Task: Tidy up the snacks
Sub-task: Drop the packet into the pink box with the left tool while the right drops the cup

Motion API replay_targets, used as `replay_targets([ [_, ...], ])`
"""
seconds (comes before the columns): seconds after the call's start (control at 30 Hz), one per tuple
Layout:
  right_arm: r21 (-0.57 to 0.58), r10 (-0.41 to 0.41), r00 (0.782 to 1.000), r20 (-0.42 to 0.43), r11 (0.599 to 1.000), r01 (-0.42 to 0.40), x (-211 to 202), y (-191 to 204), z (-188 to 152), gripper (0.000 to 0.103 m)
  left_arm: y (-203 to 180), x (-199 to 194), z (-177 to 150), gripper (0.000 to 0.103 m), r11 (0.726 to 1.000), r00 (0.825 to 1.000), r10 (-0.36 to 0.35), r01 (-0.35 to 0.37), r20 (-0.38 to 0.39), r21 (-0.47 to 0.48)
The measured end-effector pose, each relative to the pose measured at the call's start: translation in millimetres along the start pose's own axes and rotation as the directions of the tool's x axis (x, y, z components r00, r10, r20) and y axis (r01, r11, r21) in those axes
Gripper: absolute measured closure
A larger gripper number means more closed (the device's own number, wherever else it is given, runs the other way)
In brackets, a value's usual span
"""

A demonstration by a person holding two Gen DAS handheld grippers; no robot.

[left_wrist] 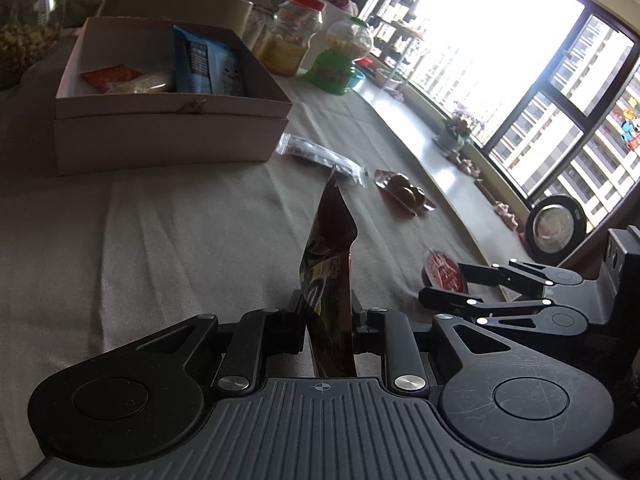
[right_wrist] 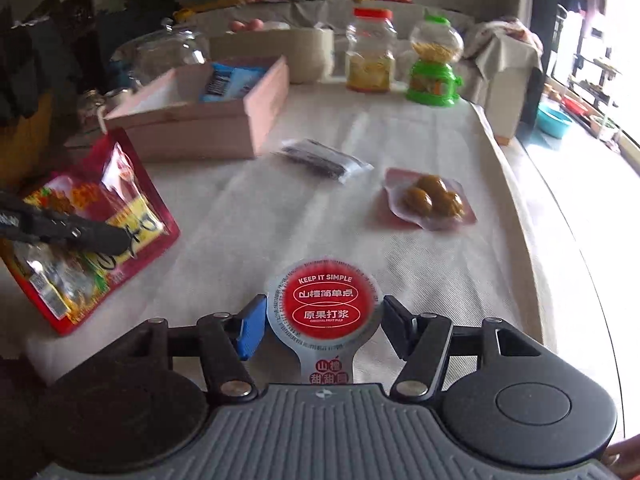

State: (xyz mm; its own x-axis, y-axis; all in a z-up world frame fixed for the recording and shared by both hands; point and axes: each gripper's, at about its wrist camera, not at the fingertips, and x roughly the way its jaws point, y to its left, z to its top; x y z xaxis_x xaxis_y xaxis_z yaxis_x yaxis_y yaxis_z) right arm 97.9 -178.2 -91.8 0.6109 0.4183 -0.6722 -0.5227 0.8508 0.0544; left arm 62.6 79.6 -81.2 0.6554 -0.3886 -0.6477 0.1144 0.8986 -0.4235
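Now the left gripper is clamped on a red snack pouch lifted above the tablecloth; the right gripper brackets a hawthorn cup, jaws released.

Left wrist cam: low over the desk, close behind the red snack pouch, facing the pink cardboard box with the window to its right. Right wrist cam: higher, tilted down, right of the box, facing along the desk. Shared: box, dark sachet, vacuum-packed eggs, red-lidded jar, green candy dispenser.
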Motion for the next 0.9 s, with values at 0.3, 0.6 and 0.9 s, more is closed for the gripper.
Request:
replay_targets([
  [0.3,-0.033,0.103,0.987,0.120,0.994,-0.100,-29,22,55,0.041,-14,-40,7,0.080,0.998,0.993,0.030,-0.036,0.111,0.052],
  [0.6,-0.095,0.153,0.955,0.255,0.987,-0.133,-37,42,193,0.041,22,-82,99,0.080,0.998,0.935,0.057,-0.063,0.351,0.005],
  [0.9,0.058,0.141,0.981,0.129,0.987,-0.150,64,37,281,0.041,116,11,177,0.079,0.980,0.965,-0.017,0.069,0.263,-0.188],
])
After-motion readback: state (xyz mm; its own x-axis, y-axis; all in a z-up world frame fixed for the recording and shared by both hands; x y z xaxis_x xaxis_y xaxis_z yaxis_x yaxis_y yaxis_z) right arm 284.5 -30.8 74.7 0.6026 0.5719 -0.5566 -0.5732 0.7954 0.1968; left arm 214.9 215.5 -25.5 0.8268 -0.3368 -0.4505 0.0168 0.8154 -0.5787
